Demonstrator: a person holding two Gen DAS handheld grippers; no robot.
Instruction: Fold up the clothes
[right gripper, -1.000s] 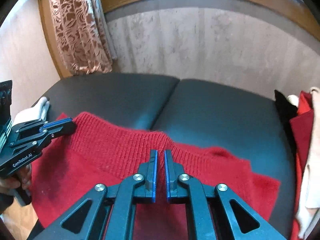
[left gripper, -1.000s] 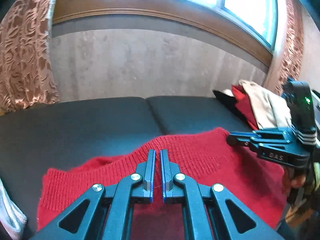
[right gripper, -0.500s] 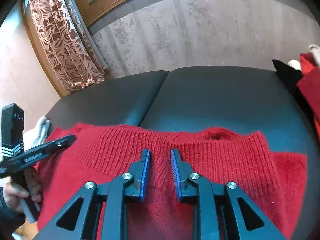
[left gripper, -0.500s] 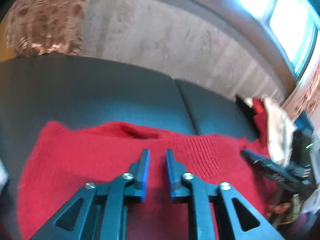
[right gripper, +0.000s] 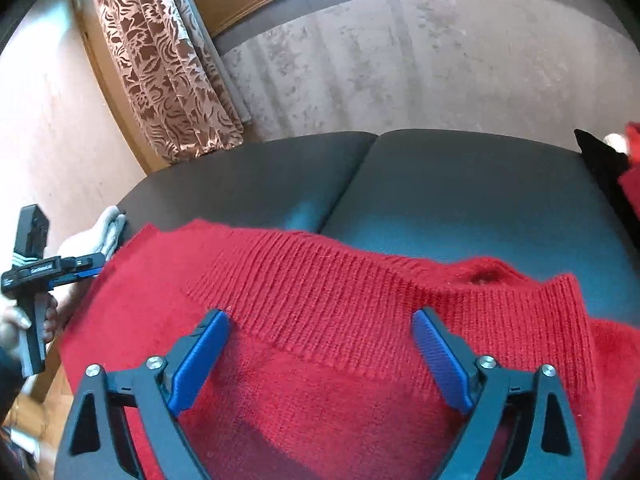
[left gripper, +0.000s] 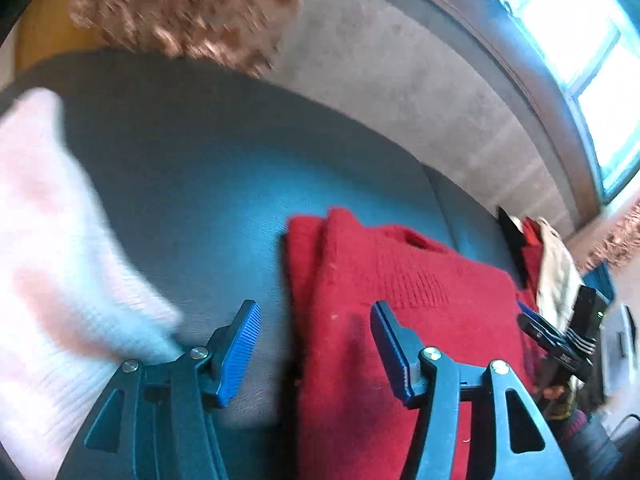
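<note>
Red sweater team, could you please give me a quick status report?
Left tongs open, empty. Right tongs open, above the sweater. Sweater flat on the dark table, nothing gripped. White cloth beside it, not blocking.

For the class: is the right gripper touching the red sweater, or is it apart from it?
Cannot tell. In the right wrist view the right gripper is open over the red sweater, but no gap or contact shows plainly.

Bare cushion lies free at twelve o'clock beyond the sweater; clothes pile (partly cropped) blocks three o'clock.
</note>
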